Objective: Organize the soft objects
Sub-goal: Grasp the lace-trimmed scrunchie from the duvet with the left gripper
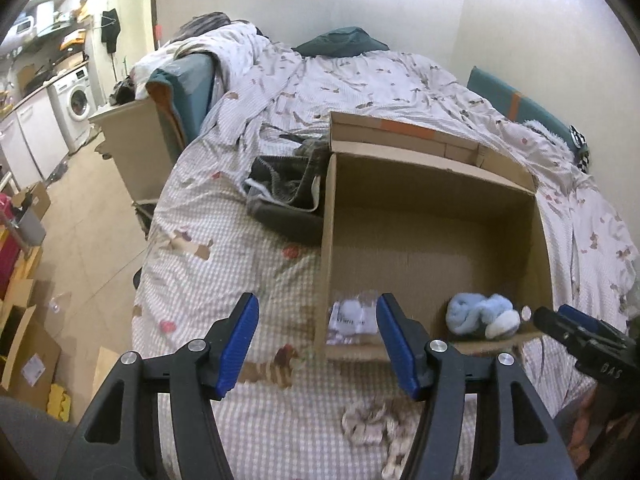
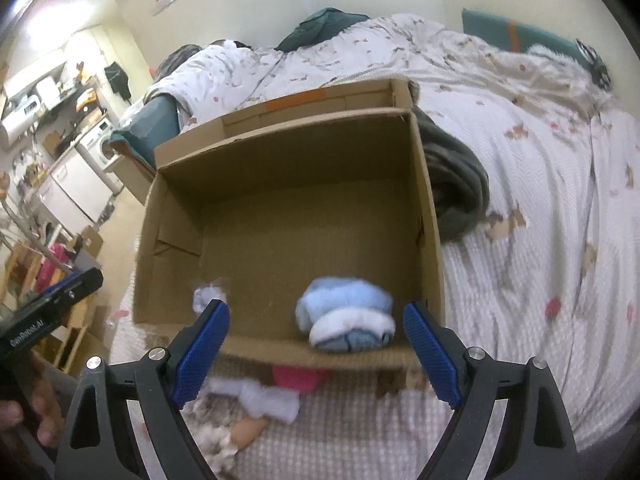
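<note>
Both handheld grippers hover over a bed (image 1: pixel 224 248) where a cardboard box (image 1: pixel 432 216) sits open, a rolled pale-blue fleece bundle (image 2: pixel 346 312) already inside against its near wall. The right gripper (image 2: pixel 316 344) has its jaws spread wide and empty, the blue bundle lying just ahead and between them; the left gripper (image 1: pixel 318 344) is likewise wide and empty, straddling the box's near left corner above a small white packet (image 1: pixel 352 316) inside. Loose soft items wait outside the box on the bedspread: a pink piece (image 2: pixel 296 378) and a white cloth (image 2: pixel 260 396) lie just below the right jaws, the cloth's long axis running roughly across the gap, while a beige patterned fabric (image 1: pixel 372 420) lies near the left jaws. By this look the right hand is nearer the pink and white pieces, which sit toward the camera from its jaws, so a downward, drawn-back reach seems called for
</note>
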